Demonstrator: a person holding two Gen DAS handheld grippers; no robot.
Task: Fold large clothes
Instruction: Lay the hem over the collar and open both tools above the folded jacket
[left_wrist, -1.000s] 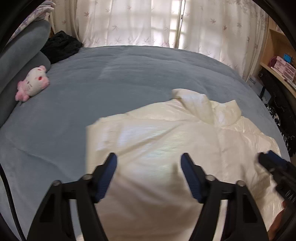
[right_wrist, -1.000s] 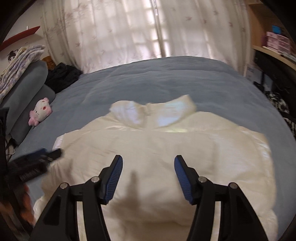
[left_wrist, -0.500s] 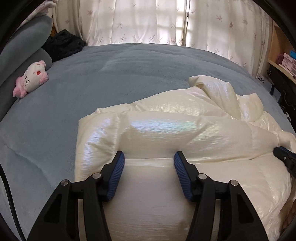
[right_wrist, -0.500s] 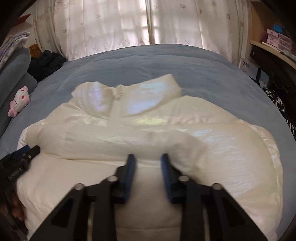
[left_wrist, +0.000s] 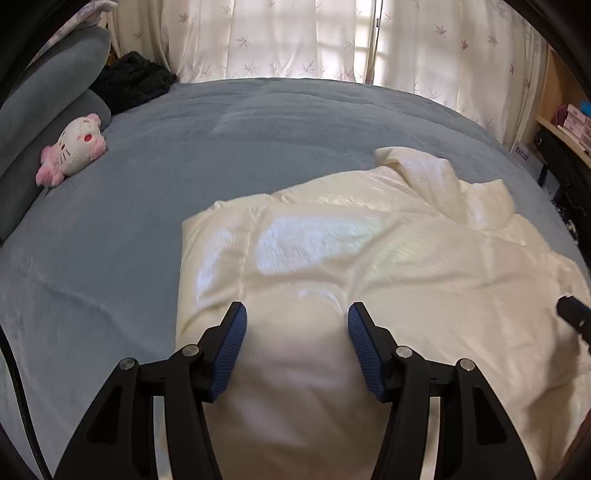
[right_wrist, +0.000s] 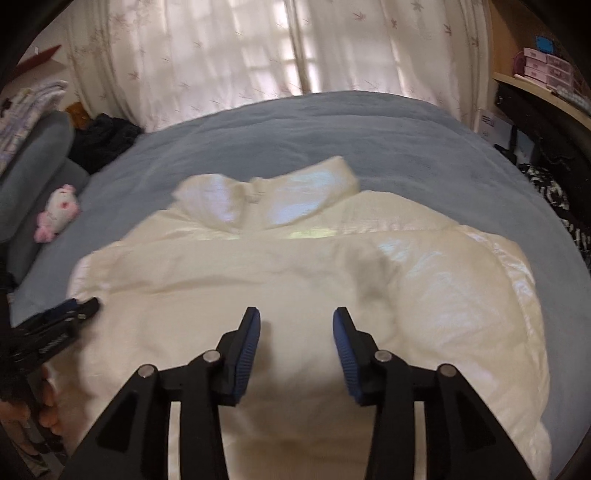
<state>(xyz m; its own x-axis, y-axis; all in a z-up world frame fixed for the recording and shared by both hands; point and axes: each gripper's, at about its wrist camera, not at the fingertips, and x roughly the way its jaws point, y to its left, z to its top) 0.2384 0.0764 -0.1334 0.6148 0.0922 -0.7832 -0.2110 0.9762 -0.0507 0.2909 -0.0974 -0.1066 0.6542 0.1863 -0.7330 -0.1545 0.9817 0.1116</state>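
Left gripper (left_wrist: 294, 325): jaws spread wide, nothing between them, hovering over the near left part of the jacket.
Right gripper (right_wrist: 296, 328): jaws likewise apart, empty, above the near middle.
Jacket (right_wrist: 303, 280): cream puffer spread on the blue bed (left_wrist: 147, 166), collar (right_wrist: 266, 201) at the far end.
Risk: the glossy, puffy shell looks slippery; I'd guess a shallow pinch slips off, and trapped air springs any fold back open.
Nearby: pink plush toy (left_wrist: 72, 149) well left, by the grey pillows (left_wrist: 48, 99); dark clothing (left_wrist: 133, 81) beyond.
In the way: nothing on the jacket; curtains (left_wrist: 332, 37) well behind.
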